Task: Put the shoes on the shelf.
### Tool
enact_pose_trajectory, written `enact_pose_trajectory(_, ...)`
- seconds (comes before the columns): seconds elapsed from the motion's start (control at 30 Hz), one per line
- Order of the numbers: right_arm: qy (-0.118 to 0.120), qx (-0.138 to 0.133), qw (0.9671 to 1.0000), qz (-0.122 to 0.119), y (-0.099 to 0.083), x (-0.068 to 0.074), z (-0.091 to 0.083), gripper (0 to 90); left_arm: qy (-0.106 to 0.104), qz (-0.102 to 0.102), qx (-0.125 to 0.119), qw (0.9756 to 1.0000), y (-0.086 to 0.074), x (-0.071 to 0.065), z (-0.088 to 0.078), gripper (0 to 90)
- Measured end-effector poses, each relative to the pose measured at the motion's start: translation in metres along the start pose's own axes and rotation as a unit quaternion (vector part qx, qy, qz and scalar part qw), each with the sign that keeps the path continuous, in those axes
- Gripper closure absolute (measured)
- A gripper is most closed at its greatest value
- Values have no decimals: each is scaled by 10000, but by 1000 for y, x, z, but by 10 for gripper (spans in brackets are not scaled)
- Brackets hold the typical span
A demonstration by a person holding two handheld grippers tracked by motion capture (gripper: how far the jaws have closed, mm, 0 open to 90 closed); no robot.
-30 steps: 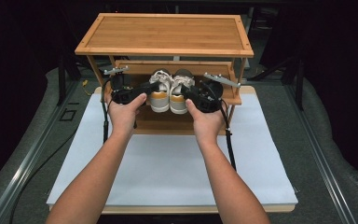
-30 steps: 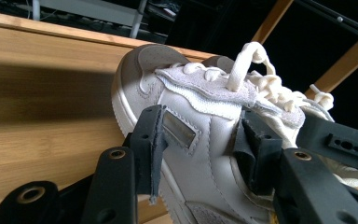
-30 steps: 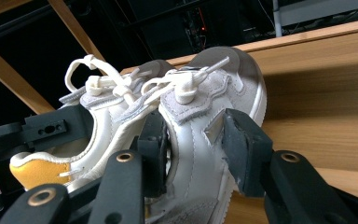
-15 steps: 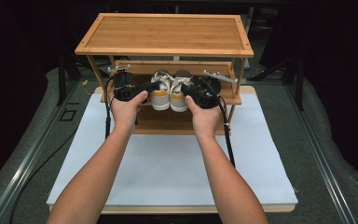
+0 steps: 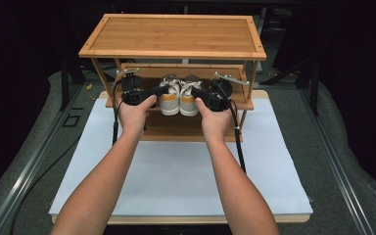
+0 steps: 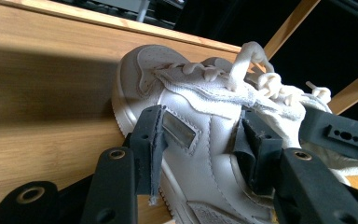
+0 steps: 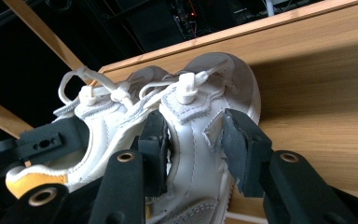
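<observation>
Pair of white sneakers with orange heels, side by side on the middle shelf (image 5: 235,104) of a bamboo rack (image 5: 176,34), heels toward the person, toes pointing away under the top board.

Left gripper (image 5: 157,91) reaching in from the left, straddling the left shoe (image 5: 169,100) at mid-length. Seen along its own jaws: left shoe (image 6: 200,135) lying between the two black jaws, one pad against the side panel, the other on the far side by the laces, jaws fairly wide and set around the upper; firm pressing or mere contact, cannot tell for sure, though both pads appear to touch the leather.

Right gripper (image 5: 199,93) reaching in from the right, mirrored, around the right shoe (image 5: 189,101). Along its jaws: right shoe (image 7: 200,140) between them, one jaw wedged in the gap between the two shoes, the other on the outer side, both seemingly touching the upper. Beyond it, left shoe (image 7: 88,140) with the other gripper's jaw laid on it.

Shelf board just beyond the toes, bare wood running to a raised back edge. Top board close overhead, upright posts at either end well outside each hand. Lower shelf beneath. White table top (image 5: 176,171) bare behind the wrists.
</observation>
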State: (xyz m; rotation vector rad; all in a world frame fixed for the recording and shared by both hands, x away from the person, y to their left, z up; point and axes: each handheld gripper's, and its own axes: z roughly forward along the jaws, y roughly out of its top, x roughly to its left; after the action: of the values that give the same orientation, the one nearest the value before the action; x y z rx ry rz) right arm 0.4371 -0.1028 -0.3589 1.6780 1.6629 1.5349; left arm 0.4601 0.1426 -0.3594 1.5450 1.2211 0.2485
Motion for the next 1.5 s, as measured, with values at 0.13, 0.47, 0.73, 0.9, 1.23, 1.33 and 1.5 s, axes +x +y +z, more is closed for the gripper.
enact_pose_trajectory(0.13,-59,14,10000,39,2,0,3,614,-11,-80,30,10000,2,3,2,555)
enact_pose_trajectory(0.47,-34,45,10000,40,5,-2,6,581,6,-208,-17,9998,4,4,5,535)
enact_pose_trajectory(0.73,18,-53,10000,18,7,-3,4,538,-41,-239,-65,9997,5,7,4,472)
enact_pose_trajectory(0.9,-5,-45,10000,-52,7,-3,1,538,-30,-212,-127,9997,6,3,2,471)
enact_pose_trajectory(1.23,43,-171,9997,-156,9,-2,-12,551,-83,-44,-240,9997,10,-7,-12,472)
enact_pose_trajectory(1.33,87,-208,9996,-196,9,-1,-17,551,-93,99,-235,9996,10,-9,-19,486)
enact_pose_trajectory(1.5,142,-323,9987,-362,9,3,-31,555,-140,233,-385,9989,9,-12,-35,530)
